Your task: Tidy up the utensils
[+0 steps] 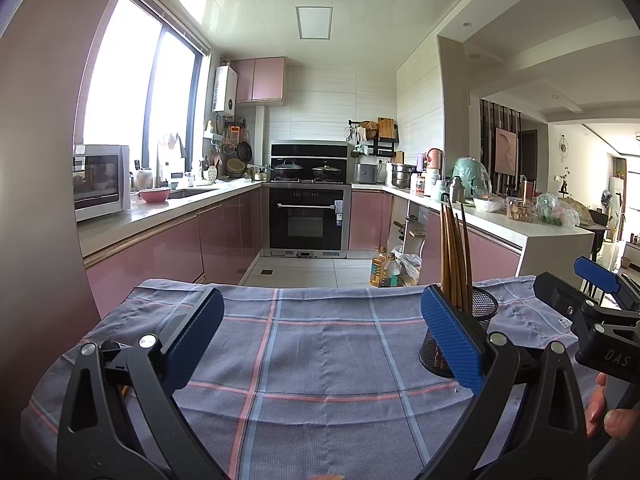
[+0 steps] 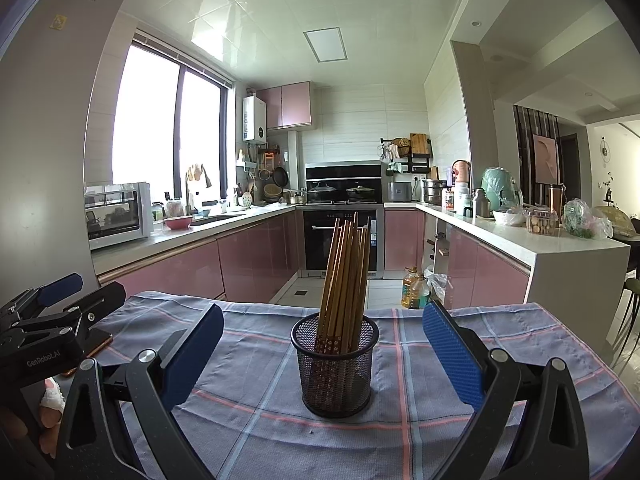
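The right wrist view looks straight at a black wire-mesh cup (image 2: 335,366), round and open-topped, standing upright on the bench (image 2: 500,320) between the two blue pads of the right hand-held gripper (image 2: 323,354). A bundle of brown wooden chopsticks (image 2: 344,280) stands in the cup, leaning slightly and fanning at the top; their lower ends carry a small pale flower pattern seen through the mesh. The right hand-held gripper is spread wide and holds nothing, its pads well apart from the cup on either side.

The left wrist view shows the same cup only partly, behind the right-hand pad of the left hand-held gripper (image 1: 322,338), with the chopsticks rising above it. That gripper is also spread wide and empty, over bare cloth. Its pads have a fine ribbed texture; the frames are matte black with silver pivot pins.

A woven checked tablecloth (image 2: 248,428) covers the bench, grey-blue with pink and light-blue lines, faintly creased.

Each view catches the other tool at its edge: the right one appears at the far right of the left view, with fingers (image 1: 600,404) of the holding hand beneath it; the left one appears at the far left of the right view, above a phone (image 2: 94,344) with a copper-coloured rim lying on the cloth.
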The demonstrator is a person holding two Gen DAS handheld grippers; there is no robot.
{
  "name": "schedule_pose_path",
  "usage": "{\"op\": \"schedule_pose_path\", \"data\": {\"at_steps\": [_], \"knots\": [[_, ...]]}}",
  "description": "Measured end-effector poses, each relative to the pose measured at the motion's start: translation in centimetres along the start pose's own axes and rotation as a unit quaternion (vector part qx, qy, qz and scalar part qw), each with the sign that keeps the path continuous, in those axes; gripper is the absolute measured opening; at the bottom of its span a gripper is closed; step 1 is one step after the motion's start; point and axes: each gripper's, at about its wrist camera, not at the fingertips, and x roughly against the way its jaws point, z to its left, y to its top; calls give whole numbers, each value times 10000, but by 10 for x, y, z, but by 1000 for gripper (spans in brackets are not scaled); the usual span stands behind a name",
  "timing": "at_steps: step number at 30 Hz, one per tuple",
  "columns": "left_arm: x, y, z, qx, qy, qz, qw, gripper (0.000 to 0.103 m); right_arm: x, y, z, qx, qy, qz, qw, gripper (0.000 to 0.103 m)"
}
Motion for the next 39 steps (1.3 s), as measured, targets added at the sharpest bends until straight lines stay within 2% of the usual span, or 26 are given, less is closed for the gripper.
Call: {"op": "schedule_pose_path", "data": {"at_steps": [39], "knots": [[1,0,-3,10,1,10,10000,97,-1,-2,0,-16,-8,10,10000,97]]}}
